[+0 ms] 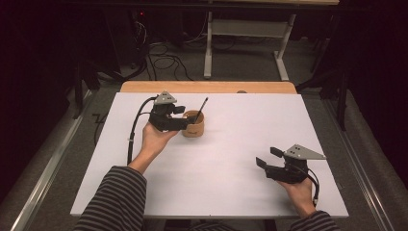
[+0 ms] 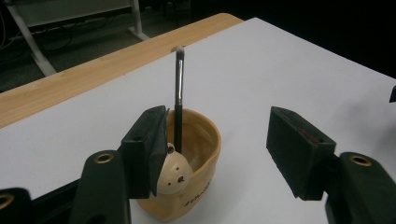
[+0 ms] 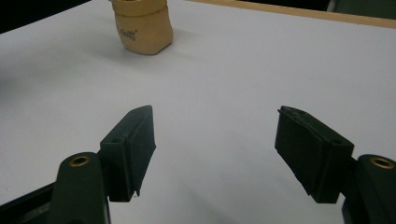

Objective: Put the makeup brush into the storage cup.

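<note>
A tan ceramic cup point(image 1: 193, 125) with a small bear face point(image 2: 176, 173) stands on the white tabletop point(image 1: 231, 163), left of centre. A thin black brush point(image 1: 202, 108) stands in it, leaning, bristle tip up point(image 2: 178, 84). My left gripper point(image 1: 184, 117) is level with the cup and open. In the left gripper view point(image 2: 217, 119) one jaw stands at the cup's point(image 2: 198, 149) near rim and the other is well clear of it. My right gripper point(image 1: 268, 157) rests near the front right, open, with nothing between its fingers point(image 3: 215, 114). The cup point(image 3: 142, 30) sits far ahead of it.
A wooden strip point(image 1: 207, 87) borders the far edge of the white surface. Beyond it are the legs of another table point(image 1: 208, 48) and cables on the floor point(image 1: 163, 60). Bare white surface stretches between the cup and the right gripper.
</note>
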{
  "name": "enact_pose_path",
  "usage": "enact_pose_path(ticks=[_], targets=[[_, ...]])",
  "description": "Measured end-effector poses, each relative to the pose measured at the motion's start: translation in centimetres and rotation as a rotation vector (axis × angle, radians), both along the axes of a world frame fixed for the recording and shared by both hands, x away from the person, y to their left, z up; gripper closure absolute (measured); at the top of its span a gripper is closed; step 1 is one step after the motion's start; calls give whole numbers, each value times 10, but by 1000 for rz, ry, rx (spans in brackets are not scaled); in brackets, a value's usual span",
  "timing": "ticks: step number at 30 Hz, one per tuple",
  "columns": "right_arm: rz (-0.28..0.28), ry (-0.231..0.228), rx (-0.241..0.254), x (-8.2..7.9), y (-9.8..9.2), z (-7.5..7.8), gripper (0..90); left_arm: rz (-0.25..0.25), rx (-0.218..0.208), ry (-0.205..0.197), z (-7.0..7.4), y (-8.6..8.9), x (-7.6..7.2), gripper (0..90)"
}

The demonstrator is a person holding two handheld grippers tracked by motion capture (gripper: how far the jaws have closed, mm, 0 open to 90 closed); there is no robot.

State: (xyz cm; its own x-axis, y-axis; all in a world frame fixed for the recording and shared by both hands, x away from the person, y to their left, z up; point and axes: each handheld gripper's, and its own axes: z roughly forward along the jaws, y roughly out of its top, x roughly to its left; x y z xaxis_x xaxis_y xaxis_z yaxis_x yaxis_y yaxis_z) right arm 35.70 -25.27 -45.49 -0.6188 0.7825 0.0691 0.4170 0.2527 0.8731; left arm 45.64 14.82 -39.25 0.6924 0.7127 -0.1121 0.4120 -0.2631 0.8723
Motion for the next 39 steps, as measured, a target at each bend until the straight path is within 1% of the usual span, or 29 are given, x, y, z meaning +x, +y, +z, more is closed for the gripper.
enact_pose_path(ticks=[21,29,39], targets=[[0,2,-3,0,1,0,298,9,-8,-7,2,8,-7,392],[0,2,-4,0,1,0,298,9,-15,-16,2,8,-11,394],[2,1,-3,0,1,0,298,12,-13,-8,1,11,-12,395]])
